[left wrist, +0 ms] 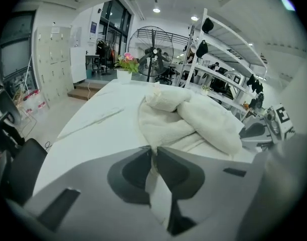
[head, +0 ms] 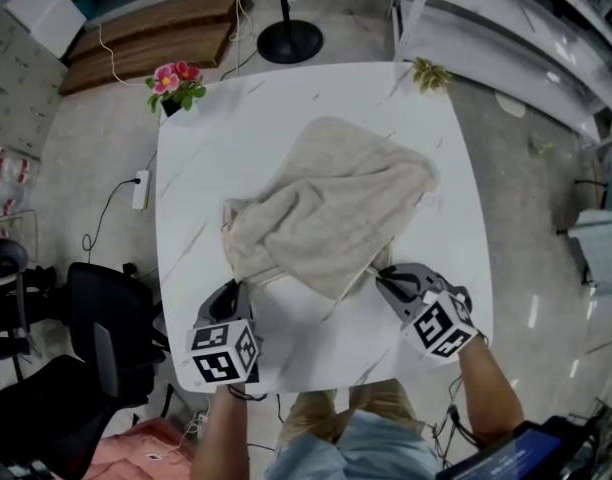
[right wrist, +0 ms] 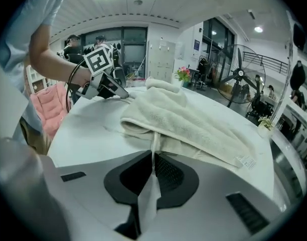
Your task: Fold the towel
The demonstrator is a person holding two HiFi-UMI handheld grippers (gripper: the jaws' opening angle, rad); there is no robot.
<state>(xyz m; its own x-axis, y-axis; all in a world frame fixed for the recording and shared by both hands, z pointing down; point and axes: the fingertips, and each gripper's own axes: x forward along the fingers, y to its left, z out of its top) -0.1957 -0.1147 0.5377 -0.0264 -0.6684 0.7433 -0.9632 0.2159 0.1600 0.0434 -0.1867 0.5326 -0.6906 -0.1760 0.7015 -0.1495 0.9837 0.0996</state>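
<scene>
A cream towel (head: 331,203) lies bunched and partly doubled over in the middle of the white marble table (head: 211,148). My left gripper (head: 238,290) is at the towel's near left corner, and in the left gripper view (left wrist: 153,157) its jaws are shut on a pinch of the towel's edge (left wrist: 158,134). My right gripper (head: 384,278) is at the near right corner. In the right gripper view (right wrist: 152,159) its jaws are shut on a thin fold of the towel's hem (right wrist: 154,144). The rest of the towel (right wrist: 193,119) rests on the table between the two grippers.
A pot of pink flowers (head: 174,86) stands at the table's far left corner and a small plant (head: 429,73) at the far right. A fan's round base (head: 289,40) is on the floor beyond, a black chair (head: 106,328) to the left, metal shelving (head: 506,38) to the right.
</scene>
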